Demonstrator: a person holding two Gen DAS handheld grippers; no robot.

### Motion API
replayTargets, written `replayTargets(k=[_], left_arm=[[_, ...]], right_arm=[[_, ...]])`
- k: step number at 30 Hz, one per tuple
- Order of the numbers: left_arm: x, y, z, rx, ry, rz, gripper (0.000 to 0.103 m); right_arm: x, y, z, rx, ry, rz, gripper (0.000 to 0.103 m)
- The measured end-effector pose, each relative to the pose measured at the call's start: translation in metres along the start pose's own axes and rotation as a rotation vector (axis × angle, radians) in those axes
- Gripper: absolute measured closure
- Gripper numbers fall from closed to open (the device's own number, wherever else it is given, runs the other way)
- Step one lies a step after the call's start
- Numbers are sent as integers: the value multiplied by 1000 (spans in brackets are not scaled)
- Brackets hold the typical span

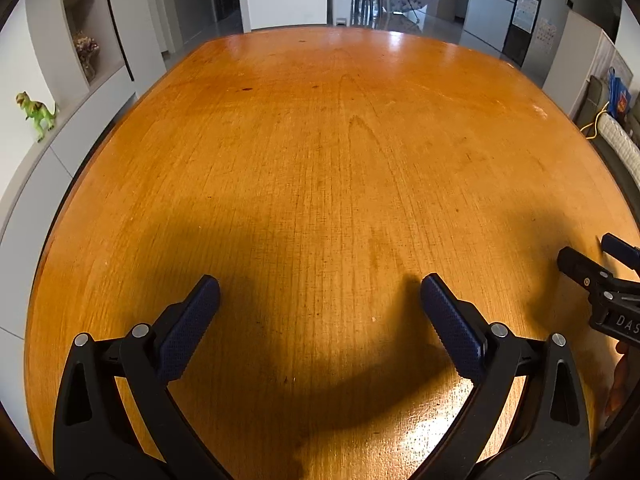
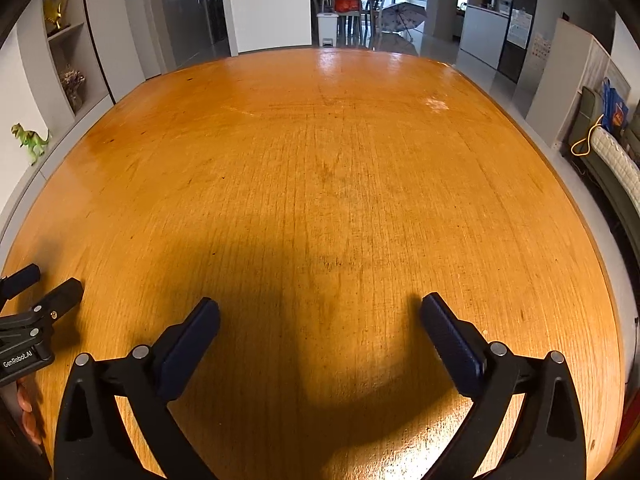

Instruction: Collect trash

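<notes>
No trash shows in either view. My left gripper (image 1: 320,292) is open and empty, held low over the near part of the orange wooden table (image 1: 320,160). My right gripper (image 2: 320,312) is also open and empty, over the same table (image 2: 320,180). The right gripper shows at the right edge of the left wrist view (image 1: 592,264), with its fingers apart. The left gripper shows at the left edge of the right wrist view (image 2: 40,288), also with its fingers apart. The two grippers are side by side and face the same way.
A white counter with a green toy dinosaur (image 1: 36,114) runs along the table's left side. A sofa with a white cushion (image 2: 616,168) stands to the right. Beyond the far table edge are chairs and an open umbrella (image 2: 402,16) on the floor.
</notes>
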State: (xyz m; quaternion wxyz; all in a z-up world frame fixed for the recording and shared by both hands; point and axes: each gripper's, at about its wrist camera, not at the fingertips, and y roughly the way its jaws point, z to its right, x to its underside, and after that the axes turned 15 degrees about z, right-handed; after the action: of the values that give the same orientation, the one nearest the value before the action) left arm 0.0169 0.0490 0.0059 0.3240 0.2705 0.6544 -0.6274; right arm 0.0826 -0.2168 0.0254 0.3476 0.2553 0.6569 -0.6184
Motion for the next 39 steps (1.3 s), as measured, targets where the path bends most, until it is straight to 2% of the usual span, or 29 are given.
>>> replayTargets(k=[39], left_arm=[[0, 1, 3, -2, -4, 1, 6]], right_arm=[[3, -3, -3, 1, -1, 1, 2]])
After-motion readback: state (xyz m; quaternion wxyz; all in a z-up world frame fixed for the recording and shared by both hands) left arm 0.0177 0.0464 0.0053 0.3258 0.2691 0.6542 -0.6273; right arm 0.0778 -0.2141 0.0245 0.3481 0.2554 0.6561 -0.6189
